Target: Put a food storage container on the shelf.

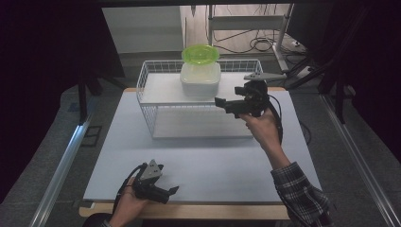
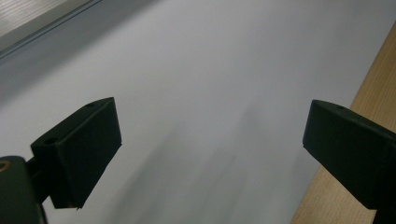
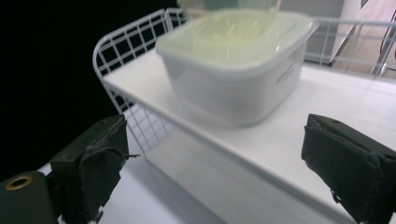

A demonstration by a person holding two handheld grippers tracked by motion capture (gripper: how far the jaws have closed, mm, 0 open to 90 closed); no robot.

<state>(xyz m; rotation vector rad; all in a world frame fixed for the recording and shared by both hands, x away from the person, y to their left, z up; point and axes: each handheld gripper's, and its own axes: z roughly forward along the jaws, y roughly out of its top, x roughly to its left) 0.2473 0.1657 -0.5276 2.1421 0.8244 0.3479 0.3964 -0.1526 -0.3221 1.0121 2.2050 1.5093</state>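
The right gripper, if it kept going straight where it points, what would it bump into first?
Probably the white lidded container on the wire rack's shelf; the open right gripper faces it, though depth is hard to judge.

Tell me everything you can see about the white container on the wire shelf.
The white container is a squarish, round-cornered tub of cloudy, plastic-looking material with a matching lid pressed on top. It stands upright on the upper deck of the white wire shelf, toward the back middle. A green bowl rests on its lid. The right gripper is beside it with jaws open, not touching.
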